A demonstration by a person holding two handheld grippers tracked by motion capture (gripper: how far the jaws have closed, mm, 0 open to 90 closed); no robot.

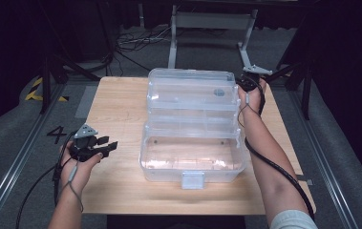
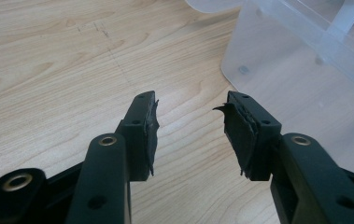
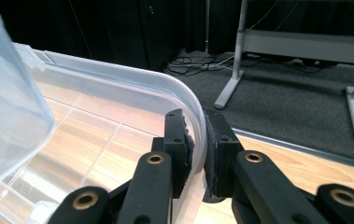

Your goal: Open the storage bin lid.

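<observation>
at the table's left edge, the left gripper (image 1: 103,145) hovers with jaws apart and nothing between them, above bare wood (image 2: 48,70). the clear plastic box (image 1: 193,129) stands open at the table's centre. at right, the right gripper (image 3: 195,144) is clamped on the rim of its raised lid (image 3: 132,77).

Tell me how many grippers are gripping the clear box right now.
1. The right gripper pinches the clear box lid's rim at the far right corner. The left gripper hangs open over the table, left of it.
</observation>
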